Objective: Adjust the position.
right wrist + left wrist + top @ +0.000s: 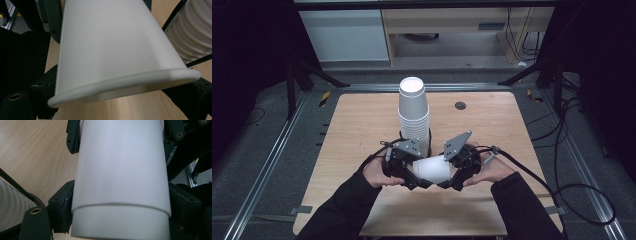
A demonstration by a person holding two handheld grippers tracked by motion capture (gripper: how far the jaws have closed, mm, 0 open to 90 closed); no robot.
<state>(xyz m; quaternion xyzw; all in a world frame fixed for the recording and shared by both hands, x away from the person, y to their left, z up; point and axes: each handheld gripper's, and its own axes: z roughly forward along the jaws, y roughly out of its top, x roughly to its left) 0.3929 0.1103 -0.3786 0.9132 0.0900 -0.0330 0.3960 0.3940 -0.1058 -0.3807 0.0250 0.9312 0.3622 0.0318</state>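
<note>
A white paper cup [434,169] lies on its side just above the wooden table [362,130], held between both grippers. My left gripper [419,181] is shut on it from the left, jaws pressing both sides of the cup [120,170], where a faint step line circles the wall. My right gripper [451,181] is shut on it from the right, jaws flanking the rolled rim end of the cup [112,45]. Behind them stands a tall stack of upturned white cups [413,115].
The ribbed stack of cups [192,37] stands close beside the held cup, also at the stack [10,205]. A small black grommet [460,105] sits in the table's far right. Cables trail from both grippers; the right one loops off the table's right side.
</note>
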